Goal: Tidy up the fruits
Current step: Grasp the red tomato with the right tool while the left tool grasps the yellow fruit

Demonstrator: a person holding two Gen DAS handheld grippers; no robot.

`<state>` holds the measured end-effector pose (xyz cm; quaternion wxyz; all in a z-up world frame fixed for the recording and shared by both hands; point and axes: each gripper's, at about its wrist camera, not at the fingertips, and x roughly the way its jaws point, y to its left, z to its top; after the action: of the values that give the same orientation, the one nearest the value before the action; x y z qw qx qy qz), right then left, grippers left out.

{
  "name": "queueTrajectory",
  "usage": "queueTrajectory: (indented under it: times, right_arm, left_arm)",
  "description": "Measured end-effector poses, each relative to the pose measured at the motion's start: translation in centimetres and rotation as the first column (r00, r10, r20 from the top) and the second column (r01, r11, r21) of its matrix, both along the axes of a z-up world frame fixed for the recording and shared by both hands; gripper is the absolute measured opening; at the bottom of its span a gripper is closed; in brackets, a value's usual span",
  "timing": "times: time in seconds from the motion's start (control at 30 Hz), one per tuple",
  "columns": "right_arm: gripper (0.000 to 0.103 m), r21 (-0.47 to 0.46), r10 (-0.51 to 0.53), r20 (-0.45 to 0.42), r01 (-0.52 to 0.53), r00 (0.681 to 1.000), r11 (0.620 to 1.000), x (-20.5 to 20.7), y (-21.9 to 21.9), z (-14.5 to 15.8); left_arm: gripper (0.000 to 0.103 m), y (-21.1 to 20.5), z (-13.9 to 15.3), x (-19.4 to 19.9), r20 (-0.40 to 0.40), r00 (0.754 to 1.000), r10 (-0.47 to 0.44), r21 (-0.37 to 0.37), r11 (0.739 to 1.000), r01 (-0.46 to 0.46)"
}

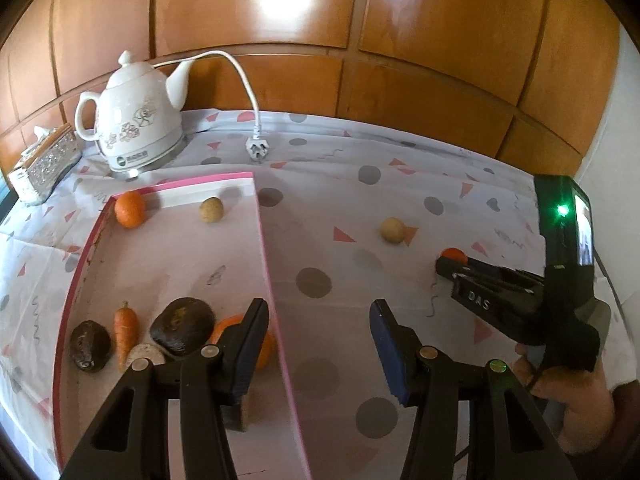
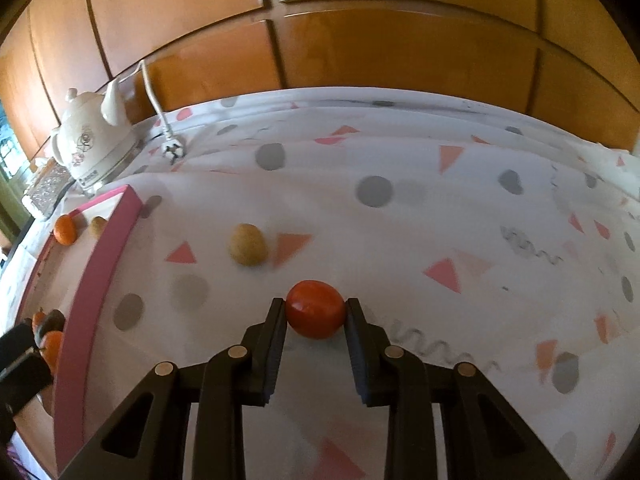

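Note:
A pink-rimmed box (image 1: 262, 236) lies at the left with an orange (image 1: 129, 208), a pale round fruit (image 1: 211, 210), two dark avocados (image 1: 183, 325), a carrot (image 1: 126, 330) and another orange (image 1: 264, 350) in it. My left gripper (image 1: 320, 344) is open, astride the box's right wall. My right gripper (image 2: 316, 312) is shut on a red tomato (image 2: 316, 309) resting on the cloth; both also show in the left wrist view (image 1: 452, 258). A pale round fruit (image 2: 248, 245) lies on the cloth beyond, also in the left wrist view (image 1: 392, 231).
A white kettle (image 1: 136, 120) with its cord and plug (image 1: 258, 152) stands at the back left, beside a tissue box (image 1: 44, 164). A wooden wall (image 1: 360, 40) borders the table's far edge. The patterned cloth (image 2: 480, 220) covers the table.

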<state>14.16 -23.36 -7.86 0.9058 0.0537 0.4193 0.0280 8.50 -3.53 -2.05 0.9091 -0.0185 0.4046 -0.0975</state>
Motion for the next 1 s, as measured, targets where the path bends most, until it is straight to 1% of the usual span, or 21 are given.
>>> queueTrajectory:
  times: [0.17, 0.3, 0.37, 0.7, 1.0]
  right_arm:
    - [0.029, -0.028, -0.053, 0.008, 0.053, 0.999, 0.998, -1.1, -2.0, -0.4]
    - [0.029, -0.025, -0.106, 0.017, 0.106, 0.994, 0.994, -1.7, -3.4, -0.4]
    - [0.029, 0.001, -0.128, 0.017, 0.128, 0.992, 0.992, -1.8, -4.1, -0.5]
    - [0.029, 0.02, -0.131, 0.023, 0.131, 0.991, 0.991, -2.0, -4.3, -0.6]
    - [0.03, 0.04, -0.129, 0.023, 0.128, 0.991, 0.991, -2.2, -4.8, -0.6]
  left_arm:
    - [0.053, -1.4, -0.3, 0.5, -0.013, 1.0, -0.024, 0.008, 1.0, 0.024]
    - [0.053, -2.6, -0.7, 1.3, -0.033, 0.999, -0.042, 0.007, 0.999, 0.042]
    - [0.053, -3.0, -0.8, 1.7, -0.043, 0.998, -0.046, 0.001, 0.999, 0.046]
    - [0.053, -6.1, -1.7, 6.1, -0.081, 0.994, -0.071, -0.028, 0.997, 0.069]
    - [0.053, -8.3, -2.9, 10.2, -0.101, 0.993, -0.061, -0.02, 0.998, 0.059]
